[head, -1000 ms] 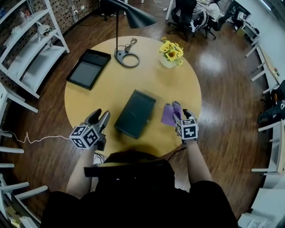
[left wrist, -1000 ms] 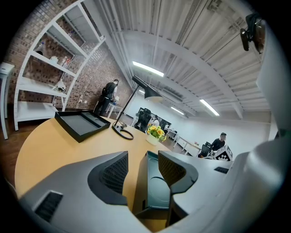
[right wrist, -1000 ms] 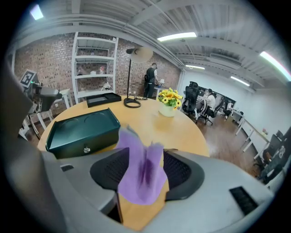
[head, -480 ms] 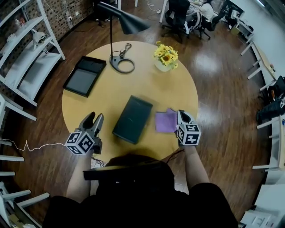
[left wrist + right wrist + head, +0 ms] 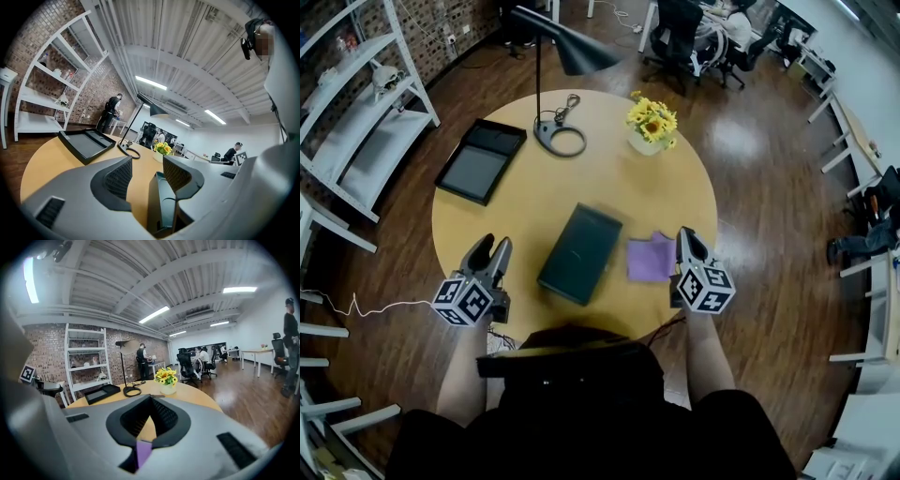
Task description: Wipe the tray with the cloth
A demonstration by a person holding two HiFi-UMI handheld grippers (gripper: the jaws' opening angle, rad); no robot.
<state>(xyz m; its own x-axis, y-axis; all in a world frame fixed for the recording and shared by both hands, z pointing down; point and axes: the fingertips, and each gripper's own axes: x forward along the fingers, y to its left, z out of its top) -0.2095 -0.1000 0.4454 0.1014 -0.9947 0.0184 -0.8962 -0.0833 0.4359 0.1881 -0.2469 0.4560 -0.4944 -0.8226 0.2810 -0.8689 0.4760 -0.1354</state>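
Head view: a round table (image 5: 487, 220) of smooth pale wood is recorded, with a dark teal tray (image 5: 579, 253), rectangular and shallow-rimmed, lying diagonally near its centre, clear of every edge. A purple cloth (image 5: 651, 258), soft and spread roughly flat and square, is found just right of the tray, with a narrow strip of bare wood between them, close to the table's near right rim. The right gripper (image 5: 685, 237) is held just beside the cloth's right edge. Its ribbed black pads (image 5: 161, 416) are seen pressed together on nothing, and the cloth shows below through the gap behind the tips. The left gripper (image 5: 490, 247) is held at the near left rim, apart from the tray, with its jaws parted and empty and the tray's end visible beyond them. Bare tabletop lies open between that gripper and the tray. A black tray (image 5: 481, 161), a ring-based desk lamp (image 5: 586, 54) and a vase of sunflowers (image 5: 652, 122) are set across the far half.
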